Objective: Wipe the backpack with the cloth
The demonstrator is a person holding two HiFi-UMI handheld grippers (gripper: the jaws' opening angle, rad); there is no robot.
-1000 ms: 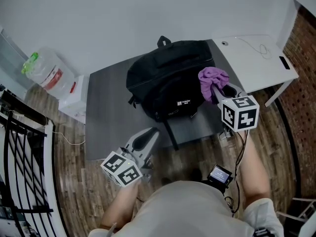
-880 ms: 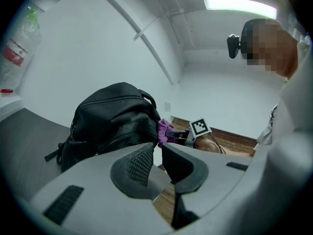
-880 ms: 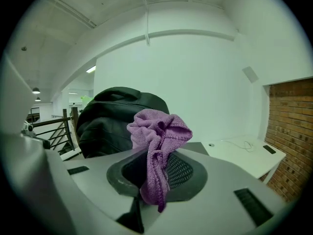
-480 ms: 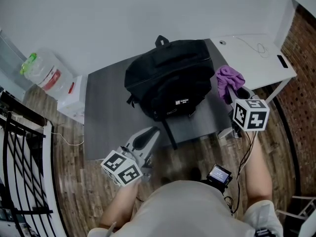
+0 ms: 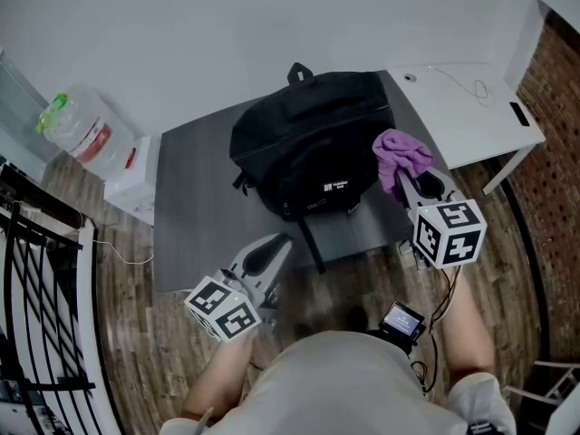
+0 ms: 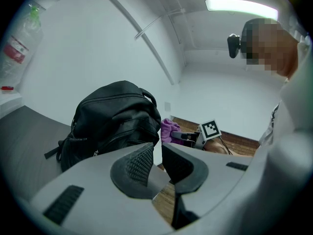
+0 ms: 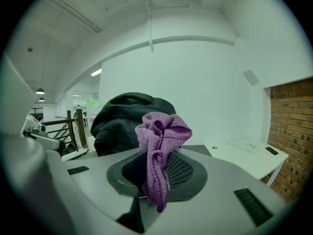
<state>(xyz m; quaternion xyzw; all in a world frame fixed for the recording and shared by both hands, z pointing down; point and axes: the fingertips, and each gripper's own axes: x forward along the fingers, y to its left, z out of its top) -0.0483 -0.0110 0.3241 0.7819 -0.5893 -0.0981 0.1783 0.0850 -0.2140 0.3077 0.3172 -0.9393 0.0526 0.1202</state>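
A black backpack stands on the grey table, its front pocket facing me. My right gripper is shut on a crumpled purple cloth, which it holds at the backpack's right side, close to it; whether they touch I cannot tell. In the right gripper view the cloth bunches above the jaws with the backpack behind. My left gripper hovers at the table's front edge, shut on nothing, clear of the backpack. A strap hangs over the front edge.
A white desk with a cable adjoins the table on the right. A large water bottle sits on a white stand at the left. A black railing runs along the left, and a brick wall on the right.
My right gripper with the cloth swung right, away from the backpack, then came back left toward its side. The left gripper has stayed in place.
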